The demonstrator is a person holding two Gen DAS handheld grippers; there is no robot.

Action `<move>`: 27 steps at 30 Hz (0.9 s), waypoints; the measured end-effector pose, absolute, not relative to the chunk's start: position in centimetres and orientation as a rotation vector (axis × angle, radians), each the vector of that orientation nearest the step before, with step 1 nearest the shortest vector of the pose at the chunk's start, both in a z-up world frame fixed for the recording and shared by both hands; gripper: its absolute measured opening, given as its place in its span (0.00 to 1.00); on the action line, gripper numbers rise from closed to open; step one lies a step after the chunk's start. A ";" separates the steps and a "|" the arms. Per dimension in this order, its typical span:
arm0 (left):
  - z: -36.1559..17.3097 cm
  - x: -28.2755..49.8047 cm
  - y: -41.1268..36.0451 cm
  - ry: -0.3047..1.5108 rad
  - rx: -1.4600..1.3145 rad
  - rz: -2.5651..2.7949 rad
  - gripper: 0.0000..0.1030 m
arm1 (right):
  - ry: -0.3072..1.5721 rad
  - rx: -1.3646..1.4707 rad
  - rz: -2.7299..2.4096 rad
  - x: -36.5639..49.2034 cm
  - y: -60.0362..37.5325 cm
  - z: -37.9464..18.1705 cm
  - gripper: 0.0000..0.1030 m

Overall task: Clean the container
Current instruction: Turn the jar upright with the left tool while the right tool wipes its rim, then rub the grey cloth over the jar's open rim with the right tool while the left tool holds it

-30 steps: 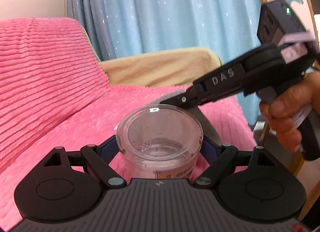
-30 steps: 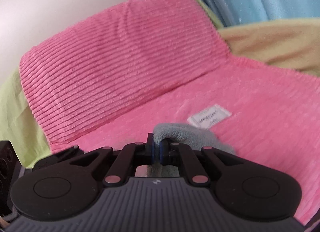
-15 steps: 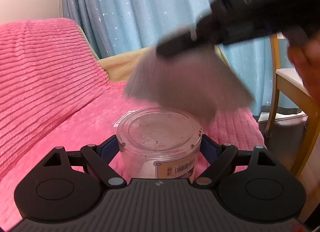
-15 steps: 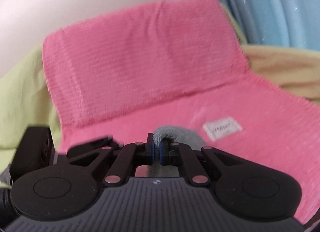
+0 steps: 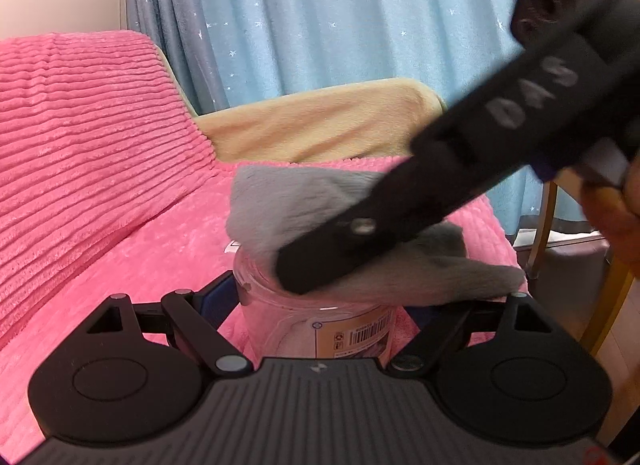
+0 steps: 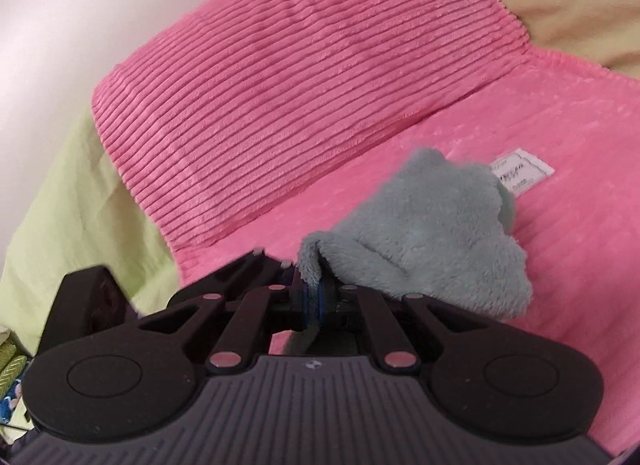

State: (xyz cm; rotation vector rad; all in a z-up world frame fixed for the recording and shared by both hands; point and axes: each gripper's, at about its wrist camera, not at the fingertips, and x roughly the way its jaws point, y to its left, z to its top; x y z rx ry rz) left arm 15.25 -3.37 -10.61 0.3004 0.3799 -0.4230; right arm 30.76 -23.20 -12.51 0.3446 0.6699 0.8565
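The left gripper [image 5: 320, 297] holds a clear plastic container [image 5: 320, 317] between its 2 fingers, which press against the container's sides; the left one shows a blue pad [image 5: 218, 295], while the right one is mostly hidden under cloth. The container stands upright over a pink blanket [image 5: 120, 233] that covers a sofa, and a label with a barcode [image 5: 368, 331] faces the left wrist camera. From the upper right of that view the right gripper [image 5: 316, 265] slants down to the container's mouth, its black body printed with pale letters, and its tip sits at the rim. It is clamped on a grey fleece cloth [image 5: 288, 205], which is bunched over the opening and drapes across the right part of the rim, so the inside of the container is mostly hidden. In the right wrist view the right gripper's 2 blue pads [image 6: 316, 301] are pinched close together with an edge of the grey fleece cloth [image 6: 432, 237] caught between them, and the rest of the cloth billows ahead of the fingers. Beyond it lies a white tag [image 6: 524, 171] on the pink blanket, near the cloth's far edge. A ribbed pink cushion [image 6: 300, 77] forms the sofa back, with a light green cover [image 6: 72, 201] beside it. A blue curtain with small stars [image 5: 320, 17] hangs behind the sofa, and a beige throw [image 5: 320, 125] lies over the sofa arm.
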 end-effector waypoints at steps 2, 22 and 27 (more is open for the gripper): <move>-10.6 15.3 -3.4 0.380 0.299 -0.422 0.82 | 0.639 0.312 0.831 31.1 -22.6 -12.5 0.02; -10.5 16.3 -2.0 0.395 0.263 -0.435 0.82 | 0.701 0.320 0.806 30.1 -25.4 -12.3 0.03; -10.5 16.4 -2.0 0.397 0.256 -0.431 0.82 | 0.697 0.323 0.850 30.1 -23.4 -12.5 0.02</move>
